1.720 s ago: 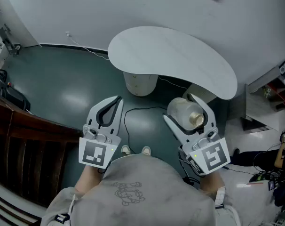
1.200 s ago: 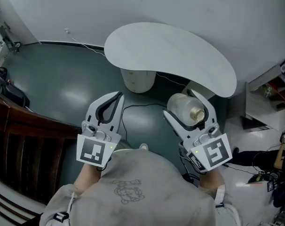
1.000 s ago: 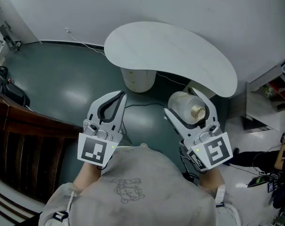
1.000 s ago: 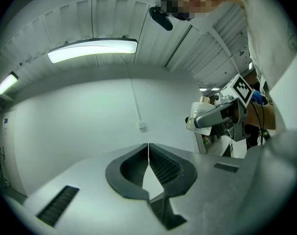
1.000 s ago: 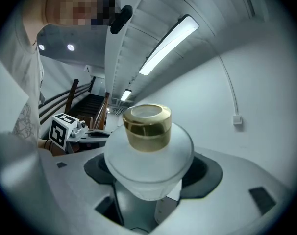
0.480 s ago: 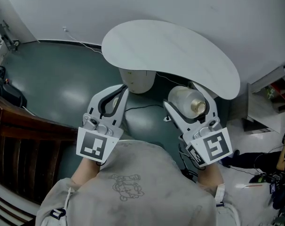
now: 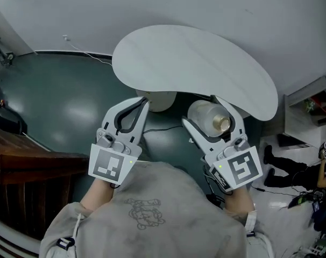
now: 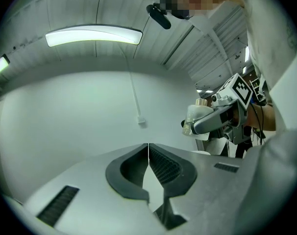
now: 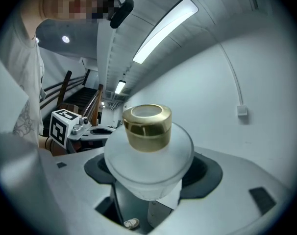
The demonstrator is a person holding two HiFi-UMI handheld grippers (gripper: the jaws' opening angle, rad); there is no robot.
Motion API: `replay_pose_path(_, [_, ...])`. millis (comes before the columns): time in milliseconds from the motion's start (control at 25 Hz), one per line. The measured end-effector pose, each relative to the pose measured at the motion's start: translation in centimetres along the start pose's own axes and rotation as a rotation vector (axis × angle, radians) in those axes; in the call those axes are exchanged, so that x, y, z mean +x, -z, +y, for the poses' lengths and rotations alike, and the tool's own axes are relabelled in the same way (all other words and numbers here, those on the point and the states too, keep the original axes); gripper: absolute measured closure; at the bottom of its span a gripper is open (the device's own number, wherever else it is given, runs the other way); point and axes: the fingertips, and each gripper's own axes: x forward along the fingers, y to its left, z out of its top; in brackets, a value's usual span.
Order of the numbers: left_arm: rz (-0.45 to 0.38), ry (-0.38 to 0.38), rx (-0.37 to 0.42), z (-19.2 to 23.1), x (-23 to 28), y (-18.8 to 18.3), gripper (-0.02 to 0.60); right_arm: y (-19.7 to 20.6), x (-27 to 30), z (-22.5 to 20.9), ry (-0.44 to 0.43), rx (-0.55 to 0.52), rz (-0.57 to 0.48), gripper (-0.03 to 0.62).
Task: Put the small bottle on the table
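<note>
A small frosted white bottle (image 7: pixel 206 116) with a gold cap (image 9: pixel 147 126) is held between the jaws of my right gripper (image 7: pixel 212 116), which is shut on it. In the head view it hangs just below the near edge of the white kidney-shaped table (image 7: pixel 195 63). The bottle (image 9: pixel 148 165) fills the right gripper view, cap pointing away from the camera. My left gripper (image 7: pixel 140 105) is shut with nothing in it, its tips touching under the table's near edge. The left gripper view shows its closed jaws and the bottle (image 8: pixel 195 119) off to the right.
The table's white pedestal (image 7: pixel 162 99) stands between the two grippers. A black cable (image 7: pixel 157 128) lies on the dark green floor (image 7: pixel 55 101). Dark wooden railing (image 7: pixel 18 171) is at the left. A shelf (image 7: pixel 313 101) and a person's legs (image 7: pixel 292 171) are at the right.
Both grippers have moved forward toward the table, and the bottle has gone with the right one up to the table's near edge. The view has shifted a little closer.
</note>
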Motion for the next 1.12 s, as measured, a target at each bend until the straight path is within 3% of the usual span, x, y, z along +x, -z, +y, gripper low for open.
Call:
replay_pose_path(240, [0.024,0.042,-0.007,6.6,4.2,2.8,0.563,0.7,7.4,-2.6,0.033,0.025,0.038,0.25])
replay_pose_path(560, [0.077,0.097,-0.051,17.1,10.6,5.8,0.563,-1.2,19.0,-6.5,0.071,0.052,0.065,0.25])
replay_pose_path(680, [0.075,0.148,-0.02,20.3,13.0,6.3,0.563,-1.7,23.0,-8.1,0.099,0.059,0.085,0.25])
replay_pose_path(840, [0.078,0.189,-0.067,24.4,16.1,7.2,0.563,-2.4,27.8,-10.0,0.137,0.066,0.114,0.25])
replay_pose_path(1120, [0.035,0.275,-0.062,29.6,18.6,7.4,0.563,-3.4,32.5,-10.9,0.229,0.071,0.154,0.25])
